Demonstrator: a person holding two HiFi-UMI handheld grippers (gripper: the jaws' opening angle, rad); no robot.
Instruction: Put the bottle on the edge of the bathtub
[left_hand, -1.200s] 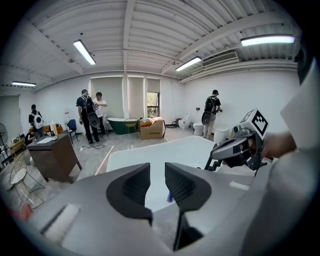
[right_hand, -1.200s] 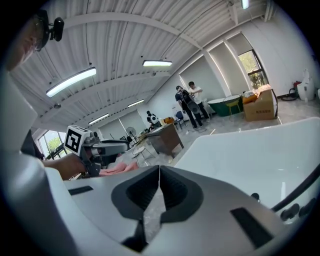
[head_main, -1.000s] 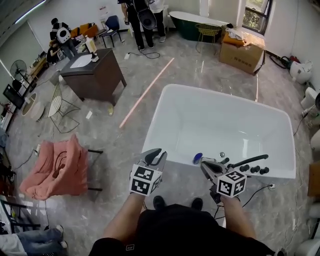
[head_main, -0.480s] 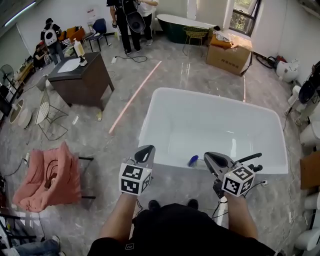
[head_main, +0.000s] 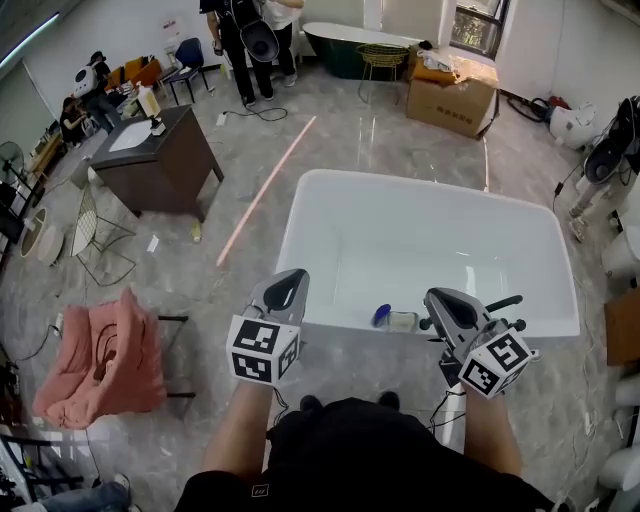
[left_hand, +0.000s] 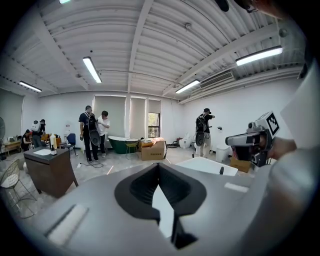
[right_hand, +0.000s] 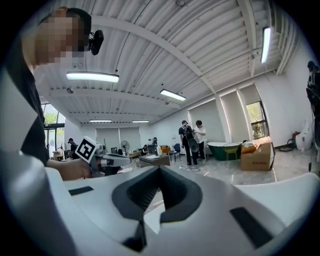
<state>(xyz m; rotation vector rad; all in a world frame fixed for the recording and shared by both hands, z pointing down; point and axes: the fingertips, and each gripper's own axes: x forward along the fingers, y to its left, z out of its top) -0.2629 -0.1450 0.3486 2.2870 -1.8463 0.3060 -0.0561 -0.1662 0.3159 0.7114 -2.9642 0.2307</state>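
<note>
A clear bottle (head_main: 401, 321) with a blue cap (head_main: 381, 316) lies on its side on the near rim of the white bathtub (head_main: 420, 182). My right gripper (head_main: 441, 298) hangs just right of the bottle and apart from it, jaws shut and empty; its own view shows the tips (right_hand: 160, 167) meeting over the room. My left gripper (head_main: 289, 282) is held left of the bottle over the tub's near left corner. Its jaws have just been closing with nothing between them, and they now stand shut (left_hand: 159, 165).
A black faucet (head_main: 502, 302) stands on the tub's near right rim. A dark cabinet (head_main: 160, 160) and a wire chair (head_main: 95, 225) stand at the left. Pink cloth (head_main: 100, 350) covers a chair nearby. People (head_main: 240, 30), a green tub (head_main: 350, 40) and a cardboard box (head_main: 450, 100) are at the back.
Both grippers have risen from the tub's near rim. The left jaws, open a second ago, are now shut. The bottle now lies in plain sight, apart from the right gripper.
</note>
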